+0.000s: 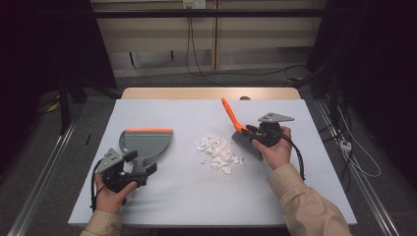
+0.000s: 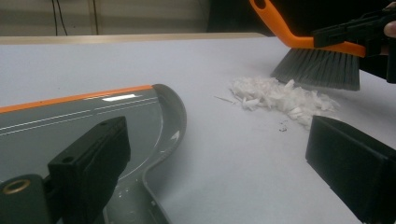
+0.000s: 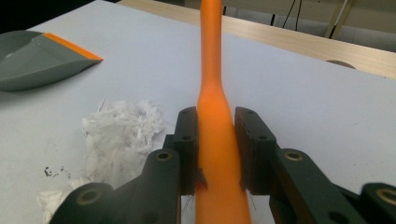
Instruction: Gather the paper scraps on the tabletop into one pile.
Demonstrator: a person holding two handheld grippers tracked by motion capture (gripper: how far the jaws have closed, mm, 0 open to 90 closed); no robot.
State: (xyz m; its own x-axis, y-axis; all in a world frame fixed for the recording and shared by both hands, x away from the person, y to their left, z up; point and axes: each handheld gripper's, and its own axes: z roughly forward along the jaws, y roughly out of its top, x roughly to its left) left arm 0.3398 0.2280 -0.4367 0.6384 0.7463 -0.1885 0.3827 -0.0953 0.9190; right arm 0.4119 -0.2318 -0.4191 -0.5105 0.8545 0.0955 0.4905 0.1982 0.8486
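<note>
White counter (image 1: 187, 196) lay mostly bare; grey plastic dustpan with orange lip (image 1: 146, 142) sat empty, left tool (image 1: 141, 164) released astride its handle; right tool (image 1: 252, 132) clenched orange-handled grey-bristled brush (image 1: 239, 133) beside white paper scraps (image 1: 217, 153).

No legible text, label, brand mark, number or sign appears on any surface: the dustpan (image 1: 146, 142), the brush (image 1: 241, 132), the paper scraps (image 1: 218, 152) and the tabletop (image 1: 196, 196) all carry no readable marking.
</note>
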